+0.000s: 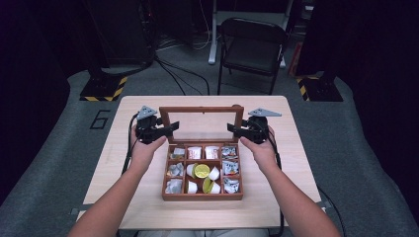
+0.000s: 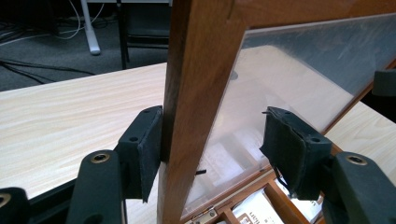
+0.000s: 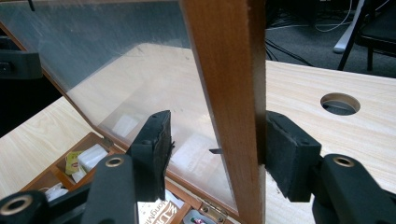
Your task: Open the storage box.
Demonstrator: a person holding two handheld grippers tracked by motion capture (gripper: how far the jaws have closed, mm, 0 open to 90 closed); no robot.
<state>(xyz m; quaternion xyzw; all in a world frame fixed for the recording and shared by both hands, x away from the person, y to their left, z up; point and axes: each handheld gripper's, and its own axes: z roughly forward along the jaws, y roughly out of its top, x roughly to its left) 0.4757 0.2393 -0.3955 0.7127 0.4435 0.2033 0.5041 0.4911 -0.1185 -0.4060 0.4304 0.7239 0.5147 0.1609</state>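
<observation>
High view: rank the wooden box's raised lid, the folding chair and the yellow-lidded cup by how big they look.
1. Folding chair, largest, though it stands farther off.
2. Raised lid.
3. Yellow-lidded cup, by far the smallest.

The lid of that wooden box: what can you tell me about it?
The lid is a reddish-brown wooden frame around a clear pane, faintly scuffed. It stands raised, tilted a little, hinged with small brass hinges to the back edge of the box on the table. The left tongs straddle its left rail, the outer pad against the wood; the right tongs straddle its right rail, their outer pad touching it likewise.
</observation>
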